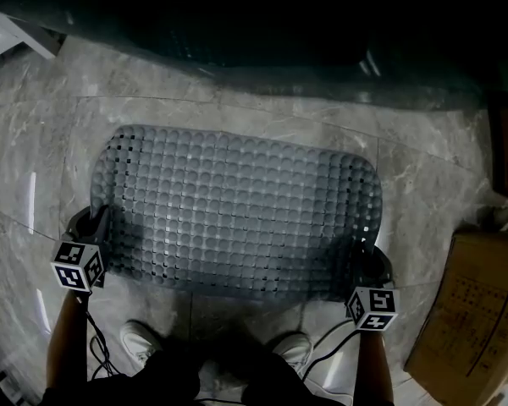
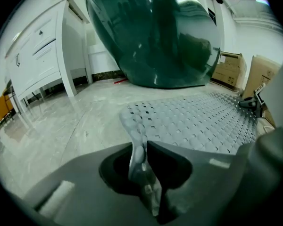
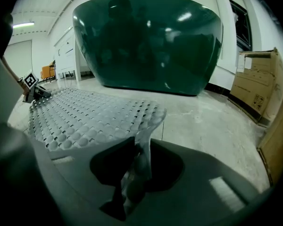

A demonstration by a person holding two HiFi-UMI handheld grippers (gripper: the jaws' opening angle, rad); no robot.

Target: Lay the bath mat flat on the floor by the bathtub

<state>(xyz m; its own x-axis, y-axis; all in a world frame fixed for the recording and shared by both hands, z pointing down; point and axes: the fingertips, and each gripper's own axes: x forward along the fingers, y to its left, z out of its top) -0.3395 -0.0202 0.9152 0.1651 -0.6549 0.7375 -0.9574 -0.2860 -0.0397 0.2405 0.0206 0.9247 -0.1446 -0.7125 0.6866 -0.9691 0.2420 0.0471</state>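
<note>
Head view, nearly done: bath mat (image 1: 237, 210) spread open on floor (image 1: 34, 142) just beside bathtub (image 1: 262, 24). Pinching near left corner in left gripper (image 1: 97, 222) and near right corner in right gripper (image 1: 366, 260), both clamped on it, with corners curled up off the tiles. Left to do, probably: lower both corners, let go, check near edge lies flat.

A bathroom, with green bathtub (image 3: 146, 41), marble floor (image 1: 34, 142) and white cabinet (image 2: 37, 55).
</note>
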